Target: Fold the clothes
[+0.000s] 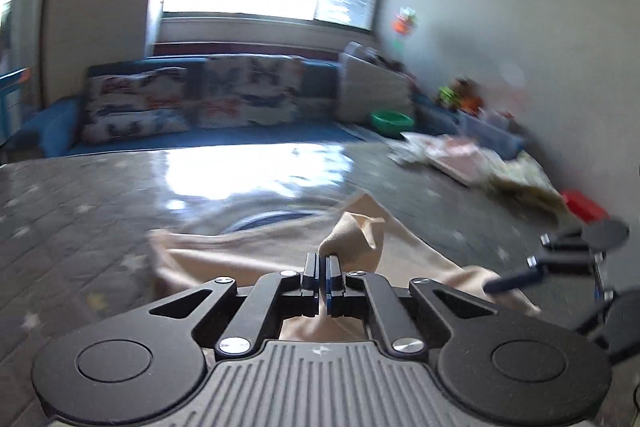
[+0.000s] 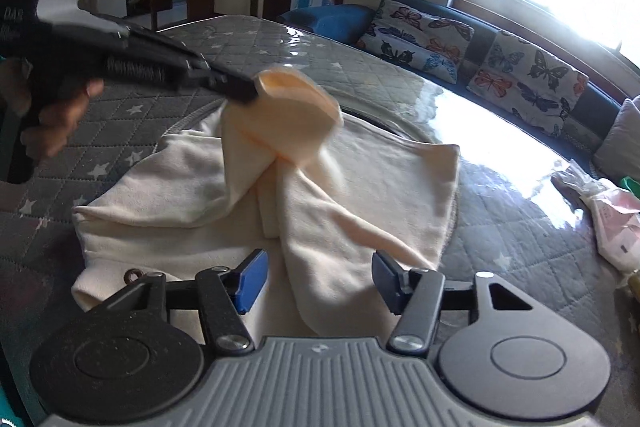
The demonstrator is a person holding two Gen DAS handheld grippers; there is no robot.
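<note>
1. Cream garment lies rumpled mid-bed, on the grey quilted cover.
2. Left hand-held gripper: jaws closed tight on a pinch of the cloth, lifting a peak.
3. Right hand-held gripper: jaws about half open over the near hem, gripping nothing; contact probably nil, view blurred.
4. Step in hand, as I judge: carry the pinched edge across, keep it taut, lay it square.

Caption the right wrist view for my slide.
Left gripper lifts a pinched fold of the cream garment off the grey quilt; right gripper hovers open.
</note>
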